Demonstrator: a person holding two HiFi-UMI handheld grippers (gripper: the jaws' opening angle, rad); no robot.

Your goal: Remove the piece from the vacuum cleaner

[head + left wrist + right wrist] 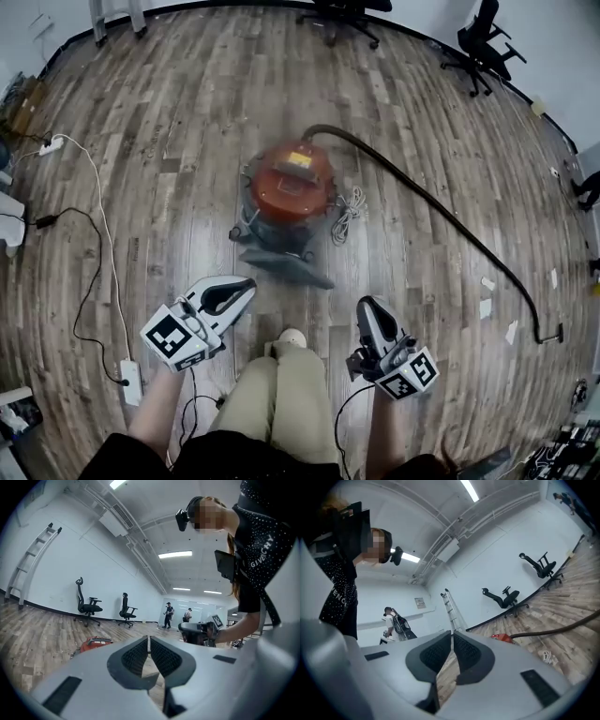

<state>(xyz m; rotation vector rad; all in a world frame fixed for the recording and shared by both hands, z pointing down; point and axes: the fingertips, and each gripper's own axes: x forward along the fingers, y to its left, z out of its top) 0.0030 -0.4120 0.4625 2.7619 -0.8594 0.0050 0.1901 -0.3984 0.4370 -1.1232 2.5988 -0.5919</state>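
On the wooden floor, from the left: left tool (244, 286), jaws pressed together with nothing between, held well apart from the vacuum cleaner (291, 183). That unit, red, stood upright at centre and was probably heavy and rigid. The grey piece (286, 265) at its base looked like stiff, light plastic, best taken by an edge. Right tool (367, 307) was likewise closed and empty. Black hose (450, 220) trailed right, evidently flexible.

Bright, even light falls from ceiling strip lights (175, 554); shadows on the wood floor (187, 141) are faint. Strong fisheye bending, dark corners, near foreground slightly soft.
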